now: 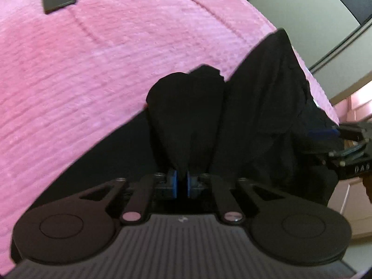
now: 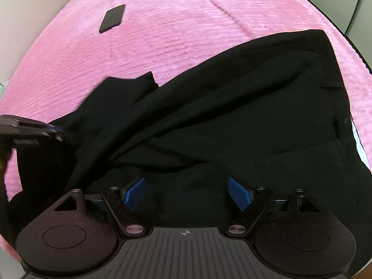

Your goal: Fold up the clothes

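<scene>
The bed [image 2: 186, 46], covered in a pink ribbed spread, carries everything in view. The black garment [image 2: 232, 116] lies on the side of the bed nearest the cameras, reaching toward its right edge in the right wrist view; it is too dark and featureless to name the kind of clothing. Most of it rests on the spread in broad, uneven drapes with long diagonal creases, and a loose flap juts out toward the middle of the bed. Part of the cloth is lifted: the left gripper [image 1: 181, 182] has its fingers pressed together on a bunched fold of the garment, which rises from them in a gathered peak. The right gripper [image 2: 187, 191] hangs over the near part of the garment with its fingers spread wide and nothing between them. Judgement on progress: the garment is not in a neat folded state; no squared stack or aligned edges are visible, and the cloth is rumpled and partly held up. A fold appears to be under way, though whether this is an early or a later fold cannot be settled from these views. A dark flat phone-like object [image 2: 112, 18] lies well apart near the far left corner of the bed.
</scene>
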Demonstrator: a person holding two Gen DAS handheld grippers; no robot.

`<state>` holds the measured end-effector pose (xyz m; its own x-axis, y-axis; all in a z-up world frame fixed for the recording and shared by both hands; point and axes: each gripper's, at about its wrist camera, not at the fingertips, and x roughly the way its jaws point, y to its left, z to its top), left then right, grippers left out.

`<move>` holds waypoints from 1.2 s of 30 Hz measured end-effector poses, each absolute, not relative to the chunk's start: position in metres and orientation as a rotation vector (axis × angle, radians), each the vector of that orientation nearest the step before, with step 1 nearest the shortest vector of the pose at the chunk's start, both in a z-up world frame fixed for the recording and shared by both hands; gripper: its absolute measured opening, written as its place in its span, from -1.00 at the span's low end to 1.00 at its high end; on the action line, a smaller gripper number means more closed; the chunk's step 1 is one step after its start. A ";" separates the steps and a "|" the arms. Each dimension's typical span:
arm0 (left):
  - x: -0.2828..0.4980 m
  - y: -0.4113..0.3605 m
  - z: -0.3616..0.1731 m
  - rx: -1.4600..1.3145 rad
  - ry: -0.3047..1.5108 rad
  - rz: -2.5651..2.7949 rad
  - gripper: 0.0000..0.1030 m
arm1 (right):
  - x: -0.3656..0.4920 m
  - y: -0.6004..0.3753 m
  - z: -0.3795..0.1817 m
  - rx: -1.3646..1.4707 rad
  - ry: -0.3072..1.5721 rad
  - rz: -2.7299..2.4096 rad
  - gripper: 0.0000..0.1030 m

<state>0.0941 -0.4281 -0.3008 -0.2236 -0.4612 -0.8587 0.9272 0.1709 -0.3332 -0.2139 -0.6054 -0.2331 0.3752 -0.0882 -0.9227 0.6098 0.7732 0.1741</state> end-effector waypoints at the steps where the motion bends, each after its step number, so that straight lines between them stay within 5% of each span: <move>1: 0.103 -0.418 -0.292 0.508 1.159 -1.371 -0.94 | -0.215 -0.606 -0.231 0.552 1.100 -0.479 0.58; 11: 0.261 -0.265 -0.182 0.145 0.942 -0.678 -0.96 | -0.178 -0.614 -0.221 0.543 1.024 -0.429 0.58; 23: 0.306 -0.160 -0.234 -0.012 1.133 -0.294 -0.96 | -0.136 -0.592 -0.232 0.468 1.063 -0.341 0.62; 36: 0.376 -0.208 -0.211 -0.158 1.132 -0.504 -0.89 | -0.035 -0.565 -0.251 0.179 1.114 -0.093 0.63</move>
